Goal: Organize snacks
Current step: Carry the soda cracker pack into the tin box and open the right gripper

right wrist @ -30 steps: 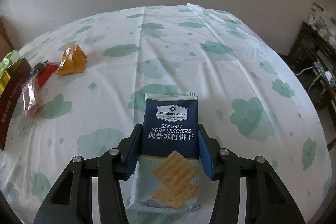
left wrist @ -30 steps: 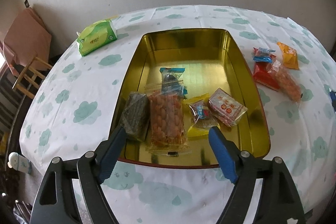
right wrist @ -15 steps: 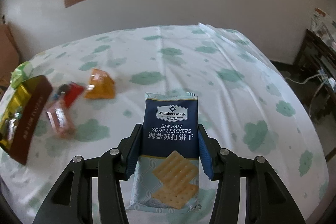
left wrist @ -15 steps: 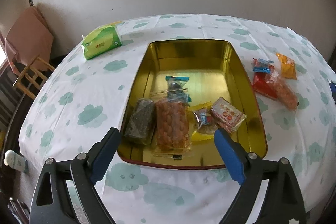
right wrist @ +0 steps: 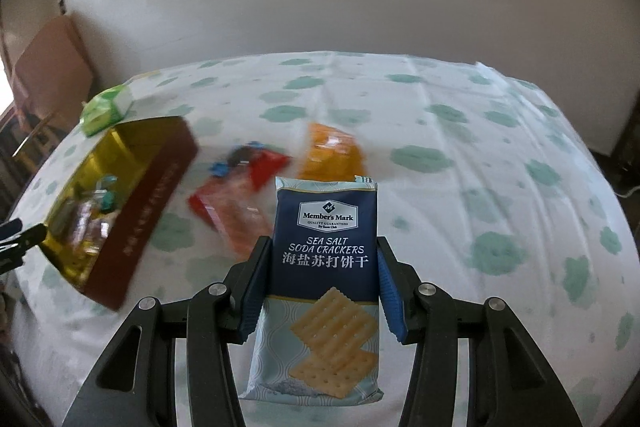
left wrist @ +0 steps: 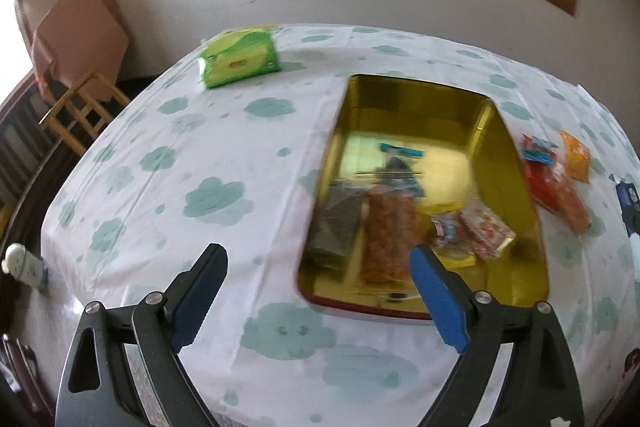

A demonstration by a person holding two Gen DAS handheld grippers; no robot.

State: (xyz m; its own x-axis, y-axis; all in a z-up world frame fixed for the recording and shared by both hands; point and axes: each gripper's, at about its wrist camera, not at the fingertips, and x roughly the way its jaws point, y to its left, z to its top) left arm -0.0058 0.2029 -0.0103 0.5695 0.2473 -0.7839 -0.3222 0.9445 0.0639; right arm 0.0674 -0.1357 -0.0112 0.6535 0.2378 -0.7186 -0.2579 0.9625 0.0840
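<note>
The right claw is clenched on a blue pack of sea salt soda crackers, its blue pads pressing the pack's two long edges; the pack stands upright between them, lifted clear of the cloud-print cloth on the desk.

From the right wrist view, the gold tin with dark red outer walls sits at about 9 o'clock of the crackers, with several snack packets inside. Between tin and crackers lie a red packet, a clear packet of orange snacks and, at 12 o'clock of the crackers, an orange packet. A green pack of tissues rests beyond the tin at 10 o'clock.

The left claw hangs released above the near desk edge, its jaws having just been opening wide with nothing between them. In its view the tin lies at 1 o'clock; the picture is blurred, but a long orange-brown packet and a dark packet lie side by side in it.
</note>
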